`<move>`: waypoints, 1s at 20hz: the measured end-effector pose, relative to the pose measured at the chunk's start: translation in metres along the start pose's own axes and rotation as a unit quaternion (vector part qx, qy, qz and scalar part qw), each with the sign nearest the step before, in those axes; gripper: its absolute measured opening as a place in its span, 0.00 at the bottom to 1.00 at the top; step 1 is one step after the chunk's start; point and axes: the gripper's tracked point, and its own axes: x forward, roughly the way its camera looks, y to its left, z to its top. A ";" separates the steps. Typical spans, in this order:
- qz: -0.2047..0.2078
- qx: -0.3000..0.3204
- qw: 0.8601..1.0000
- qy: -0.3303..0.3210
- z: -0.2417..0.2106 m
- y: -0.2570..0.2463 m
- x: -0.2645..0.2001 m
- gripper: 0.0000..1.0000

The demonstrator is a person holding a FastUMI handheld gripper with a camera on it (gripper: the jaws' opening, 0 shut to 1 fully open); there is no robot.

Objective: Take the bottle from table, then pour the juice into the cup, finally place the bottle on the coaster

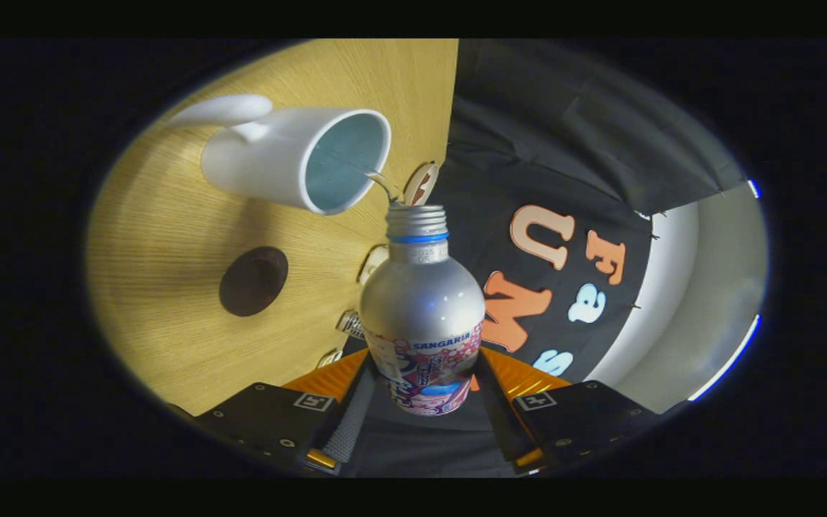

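silver metal is what the tongs (424,391) hold: the bottle (422,316), an aluminium one with a printed label round its lower body, sits clamped between both fingers at that labelled part, so the bare shoulder, the threaded neck and the open mouth stand clear ahead of the fingers; the cap is off. the whole view is rolled over, the pale wood table (169,237) standing to one side like a wall, which i take to mean the tongs are turned to tip the bottle on its side for pouring; the grip low on the body leaves the mouth free to reach forward. just beyond the mouth is the white cup (291,158), its handle on the far side from the bottle and its open rim facing the neck; a thin thread of liquid (383,184) runs from the mouth across to the cup's rim, so the pour looks to be under way, though how much is in the cup i cannot tell from its shaded inside. beside the cup on the table, well apart from the bottle, lies the dark round coaster (253,281), bare, waiting as the bottle's last resting place; a few small tags sit along the table's edge near the neck. by my reckoning the pickup is done, the pouring is in hand, and righting the bottle and setting it on the coaster remain.
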 end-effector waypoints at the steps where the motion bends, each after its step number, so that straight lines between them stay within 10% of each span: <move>1: 0.001 -0.002 1.000 -0.001 0.000 -0.001 0.000 0.76; 20: 0.006 -0.058 0.998 -0.009 0.006 -0.008 -0.001 0.76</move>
